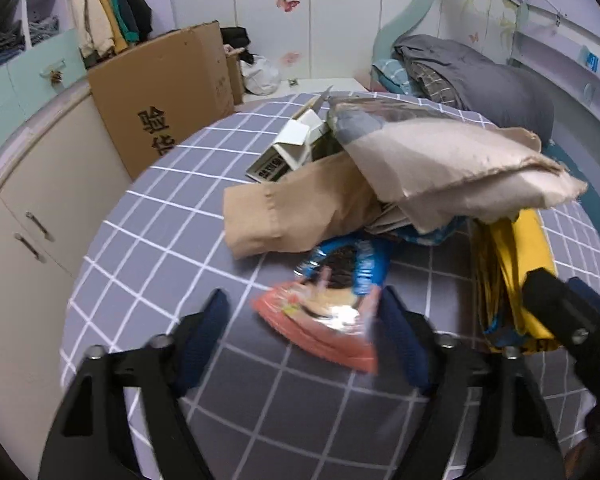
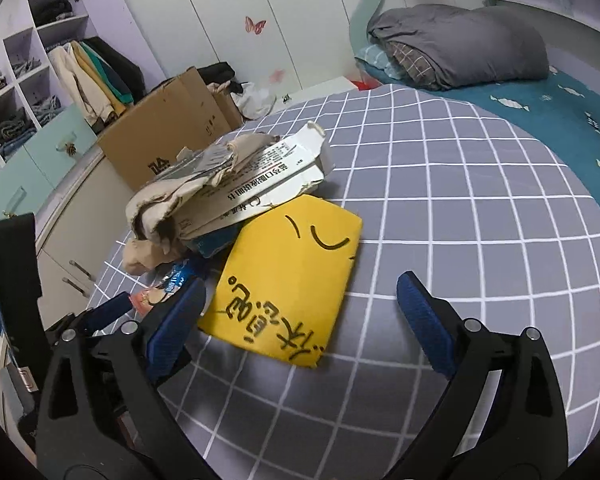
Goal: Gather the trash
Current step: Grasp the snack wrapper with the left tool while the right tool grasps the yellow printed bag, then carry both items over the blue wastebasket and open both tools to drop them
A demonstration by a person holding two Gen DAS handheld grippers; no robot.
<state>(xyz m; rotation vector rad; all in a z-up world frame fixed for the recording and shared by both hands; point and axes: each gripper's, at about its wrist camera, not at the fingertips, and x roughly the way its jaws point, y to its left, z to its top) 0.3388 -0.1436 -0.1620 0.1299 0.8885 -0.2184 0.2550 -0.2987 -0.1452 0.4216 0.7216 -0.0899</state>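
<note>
A pile of trash lies on the grey checked bed sheet (image 1: 148, 248). An orange snack wrapper (image 1: 320, 328) lies between the fingers of my open left gripper (image 1: 304, 332), with a blue foil wrapper (image 1: 360, 268) just behind it. Behind are a tan paper bag (image 1: 296, 212), a torn white carton (image 1: 288, 148) and torn beige cardboard (image 1: 460, 160). A yellow paper bag (image 2: 288, 276) with black writing lies between the fingers of my open right gripper (image 2: 300, 312); it also shows in the left wrist view (image 1: 516, 280). The carton (image 2: 268, 184) sits behind it.
A large brown cardboard box (image 1: 160, 92) stands beside the bed at the left, in front of white cabinets (image 1: 32, 216). A grey folded quilt (image 2: 460, 44) lies at the head of the bed. Clothes (image 1: 104, 12) hang in an open wardrobe.
</note>
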